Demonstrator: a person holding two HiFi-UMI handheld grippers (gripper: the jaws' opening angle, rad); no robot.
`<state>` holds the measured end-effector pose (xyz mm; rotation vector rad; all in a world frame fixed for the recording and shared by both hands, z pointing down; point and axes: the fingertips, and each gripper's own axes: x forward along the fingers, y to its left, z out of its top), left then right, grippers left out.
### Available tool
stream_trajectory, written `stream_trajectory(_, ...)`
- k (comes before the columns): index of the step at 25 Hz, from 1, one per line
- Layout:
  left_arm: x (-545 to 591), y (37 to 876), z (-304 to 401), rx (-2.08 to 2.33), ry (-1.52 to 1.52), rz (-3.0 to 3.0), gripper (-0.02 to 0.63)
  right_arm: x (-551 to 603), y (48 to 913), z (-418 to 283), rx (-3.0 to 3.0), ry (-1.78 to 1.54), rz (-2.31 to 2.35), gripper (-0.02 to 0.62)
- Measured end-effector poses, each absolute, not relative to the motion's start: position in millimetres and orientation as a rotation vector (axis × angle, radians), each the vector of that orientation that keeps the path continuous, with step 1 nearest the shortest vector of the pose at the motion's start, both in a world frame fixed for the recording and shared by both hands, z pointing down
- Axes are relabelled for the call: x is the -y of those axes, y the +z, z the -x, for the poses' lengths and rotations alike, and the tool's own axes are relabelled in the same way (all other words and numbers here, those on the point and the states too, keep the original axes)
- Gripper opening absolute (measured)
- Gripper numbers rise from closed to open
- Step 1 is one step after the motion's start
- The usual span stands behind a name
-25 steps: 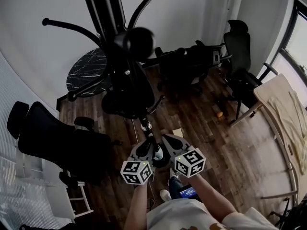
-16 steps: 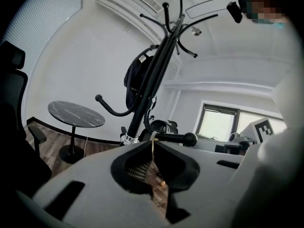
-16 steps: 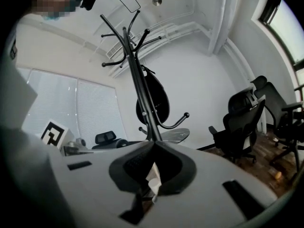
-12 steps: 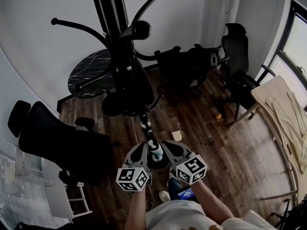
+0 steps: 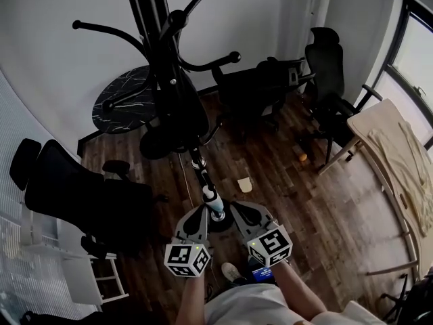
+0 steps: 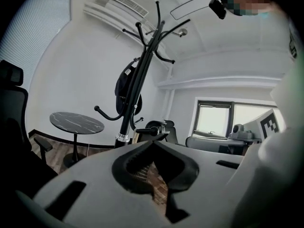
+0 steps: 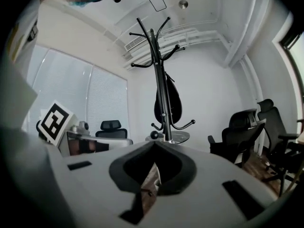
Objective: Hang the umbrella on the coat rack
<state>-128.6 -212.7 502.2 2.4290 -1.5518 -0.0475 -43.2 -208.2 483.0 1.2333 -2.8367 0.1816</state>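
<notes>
The black coat rack (image 5: 169,66) stands in front of me, its pole running down to a round base between my grippers. A black folded umbrella (image 5: 184,117) hangs against the pole below the hooks. It also shows as a dark teardrop in the left gripper view, umbrella (image 6: 126,87), and in the right gripper view, umbrella (image 7: 168,103). My left gripper (image 5: 198,217) and right gripper (image 5: 241,212) are held low near my body, apart from the rack. Both are shut with nothing in them: the left gripper (image 6: 153,142) and right gripper (image 7: 154,144) have their jaw tips together.
A round black marble table (image 5: 125,100) stands behind the rack. Black office chairs sit at the left (image 5: 88,202) and back right (image 5: 331,66). A light wooden table (image 5: 389,141) with a cloth is at the right. A small pale item (image 5: 244,184) lies on the wood floor.
The view has drawn back from the rack, so the near hook's ball looks smaller and farther off. Both grippers have dropped slightly lower and stayed shut. The umbrella stays on the rack.
</notes>
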Motion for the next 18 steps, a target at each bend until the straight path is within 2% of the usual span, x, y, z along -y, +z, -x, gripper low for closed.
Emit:
stream_trajectory(9, 171, 498, 121, 1.656, -0.031, -2.359, 0.020, 168, 475, 37, 2.850, 0.109, -1.165, 0.011)
stream_trajectory(18, 99, 493, 88, 1.696, -0.083, -2.314, 0.020, 104, 473, -8, 2.851, 0.102, -1.149, 0.011)
